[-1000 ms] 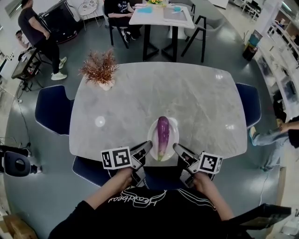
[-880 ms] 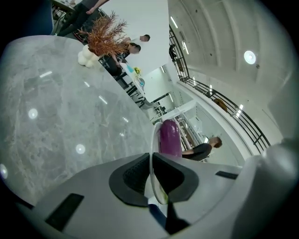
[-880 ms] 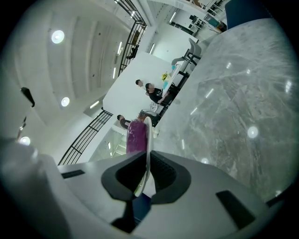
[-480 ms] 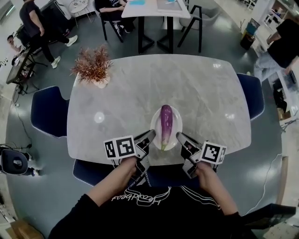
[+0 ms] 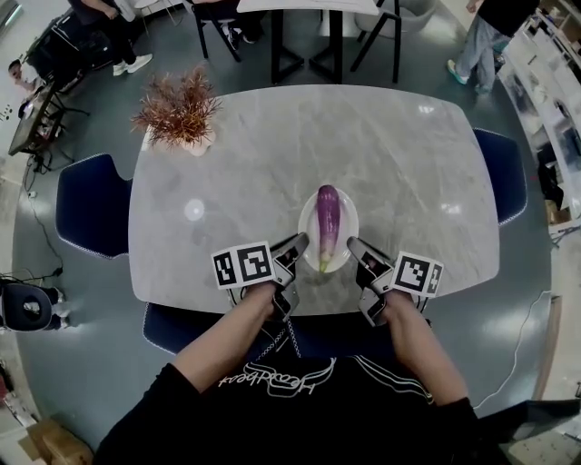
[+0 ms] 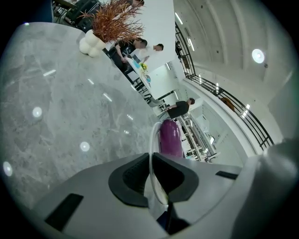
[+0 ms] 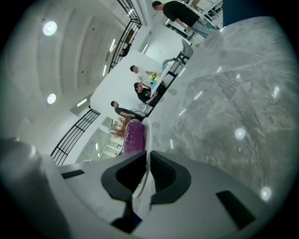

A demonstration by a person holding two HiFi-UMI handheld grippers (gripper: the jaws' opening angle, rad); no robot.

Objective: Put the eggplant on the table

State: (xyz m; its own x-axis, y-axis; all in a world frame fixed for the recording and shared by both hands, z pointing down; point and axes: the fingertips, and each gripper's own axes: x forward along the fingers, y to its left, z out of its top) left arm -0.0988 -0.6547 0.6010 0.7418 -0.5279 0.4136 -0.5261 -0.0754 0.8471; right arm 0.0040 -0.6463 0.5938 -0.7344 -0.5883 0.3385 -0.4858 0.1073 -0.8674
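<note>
A purple eggplant lies lengthwise on a small white plate over the near part of the grey marble table. My left gripper is shut on the plate's left rim and my right gripper is shut on its right rim. In the left gripper view the plate rim runs between the gripper pads, with the eggplant beyond. The right gripper view shows the same: the rim pinched in the gripper, the eggplant behind it. Whether the plate touches the table I cannot tell.
A dried reddish plant in a white vase stands at the table's far left corner. Blue chairs sit at the left, right and near side. People stand and sit around another table farther back.
Both grippers, still holding the plate with the eggplant, have moved forward over the table and come lower. Neither grip has changed.
</note>
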